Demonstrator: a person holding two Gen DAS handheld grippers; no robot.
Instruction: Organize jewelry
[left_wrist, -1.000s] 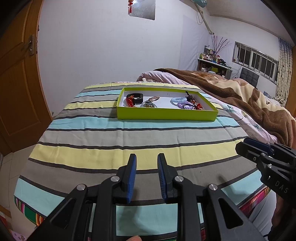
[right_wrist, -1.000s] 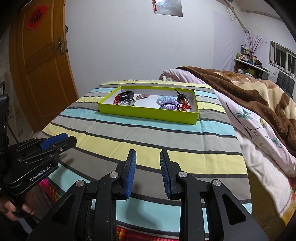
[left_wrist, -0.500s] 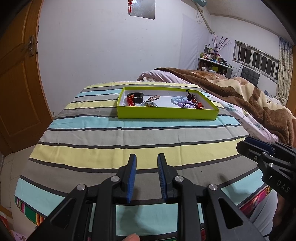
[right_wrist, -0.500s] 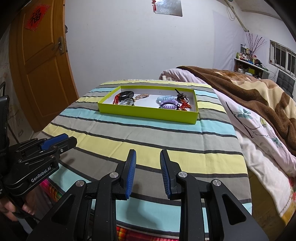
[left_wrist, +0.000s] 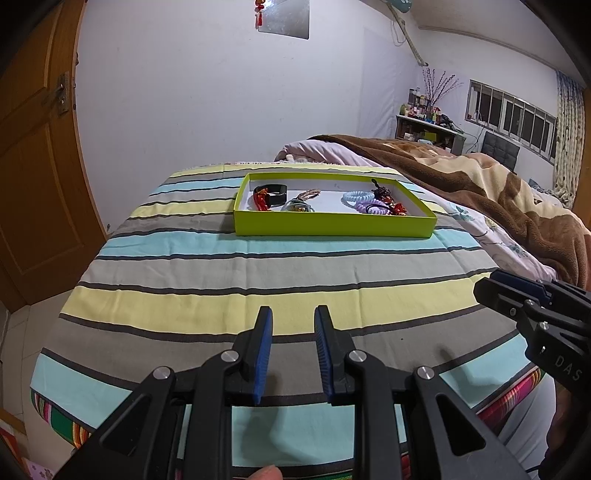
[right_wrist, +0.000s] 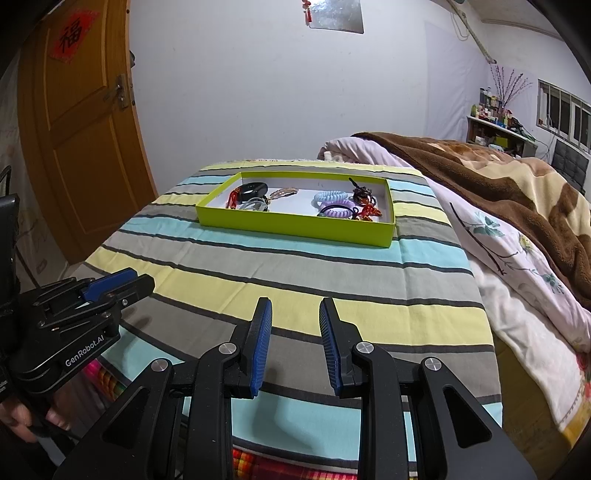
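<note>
Almost nothing has moved over the last second: both views sit where they did, with only a slight drift of the right hand-held gripper (right_wrist: 295, 343) at the edge of the left view. I have the left hand-held gripper (left_wrist: 291, 350) hovering low over the near end of the table (left_wrist: 258, 266), its blue pads parted by a narrow gap with nothing between them. The right one is parted a little wider and equally empty.

All the jewelry I can see lies in the green tray (left_wrist: 332, 225) at the far end, well apart from both tools. At its left end sit a black band (left_wrist: 275, 192) and a red piece (left_wrist: 261, 199); the coiled ties (right_wrist: 332, 201) and a dark charm (right_wrist: 362, 192) crowd the right end, overlapping.

With nothing loose on the striped cloth, this fits either pieces gathered in already or a pile waiting to be sorted. Holding both tools back and level keeps the whole tray in view.
</note>
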